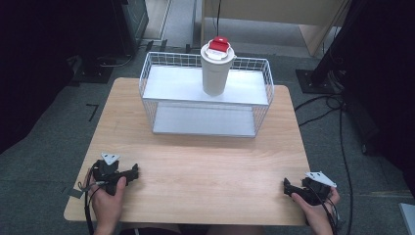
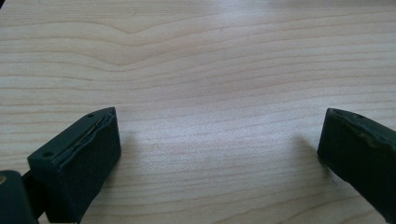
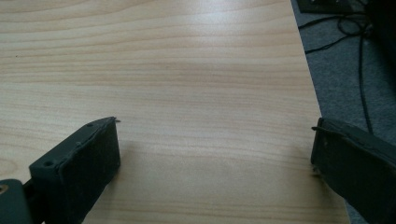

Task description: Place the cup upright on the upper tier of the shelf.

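resting near the front corners of the wooden table (image 1: 205, 161), both grippers sit low on the board in the high view. the left gripper (image 1: 134, 172) lies at the front left, held by the left hand (image 1: 108, 198); the right gripper (image 1: 288, 186) lies at the front right, held by the right hand (image 1: 318, 208). well apart from both, at the far side of the table, stands a white wire rack (image 1: 205, 95) with two shelves. a white cup (image 1: 215, 73) with a red lid (image 1: 219, 45) stands upright on the upper shelf, a little right of its middle.

from the left gripper view, the two black jaws stand wide apart with nothing between them, just bare wood grain of the table beneath.

from the right gripper view, the jaws are likewise spread wide and hold nothing. they hang over the table close to its right edge, and beyond that edge lies grey floor (image 3: 336, 60) with black cables (image 3: 362, 56).
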`<state>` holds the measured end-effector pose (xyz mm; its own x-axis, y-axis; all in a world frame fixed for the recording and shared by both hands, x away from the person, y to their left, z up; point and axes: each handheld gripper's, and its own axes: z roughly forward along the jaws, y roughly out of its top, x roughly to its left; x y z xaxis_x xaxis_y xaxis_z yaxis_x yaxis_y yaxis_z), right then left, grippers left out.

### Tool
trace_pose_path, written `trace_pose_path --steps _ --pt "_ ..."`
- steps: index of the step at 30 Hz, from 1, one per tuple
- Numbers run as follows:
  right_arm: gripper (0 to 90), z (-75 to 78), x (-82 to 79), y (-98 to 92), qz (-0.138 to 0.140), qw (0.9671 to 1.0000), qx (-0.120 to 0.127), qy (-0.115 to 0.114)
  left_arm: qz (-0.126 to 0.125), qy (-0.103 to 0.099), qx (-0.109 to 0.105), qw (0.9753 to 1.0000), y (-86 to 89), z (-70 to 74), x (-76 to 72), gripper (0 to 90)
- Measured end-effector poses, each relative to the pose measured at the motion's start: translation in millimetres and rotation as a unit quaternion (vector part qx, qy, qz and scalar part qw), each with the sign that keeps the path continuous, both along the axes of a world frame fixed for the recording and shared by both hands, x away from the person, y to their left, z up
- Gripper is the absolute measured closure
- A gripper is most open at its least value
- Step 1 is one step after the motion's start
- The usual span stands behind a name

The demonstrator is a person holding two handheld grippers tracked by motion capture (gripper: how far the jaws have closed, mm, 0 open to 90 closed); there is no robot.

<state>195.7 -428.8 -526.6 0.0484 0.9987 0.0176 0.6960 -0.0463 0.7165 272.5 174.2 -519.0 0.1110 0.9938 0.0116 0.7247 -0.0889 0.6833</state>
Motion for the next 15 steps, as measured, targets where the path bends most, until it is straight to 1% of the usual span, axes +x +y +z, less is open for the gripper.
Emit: trace_pose_path --steps 4,6,15 --pt "1.6 -0.1 -1.9 -3.4 0.011 0.9999 0.004 0.002 0.000 0.000 0.000 1.0000 0.0 0.0 0.0 0.0" --pt "2.1 0.0 -1.6 -5.2 0.029 0.9996 0.003 0.001 0.001 0.000 0.000 1.0000 0.0 0.0 0.0 0.0" --pt "2.1 0.0 0.0 -4.3 0.030 0.9995 0.004 0.001 0.001 0.000 0.000 1.0000 0.0 0.0 0.0 0.0"
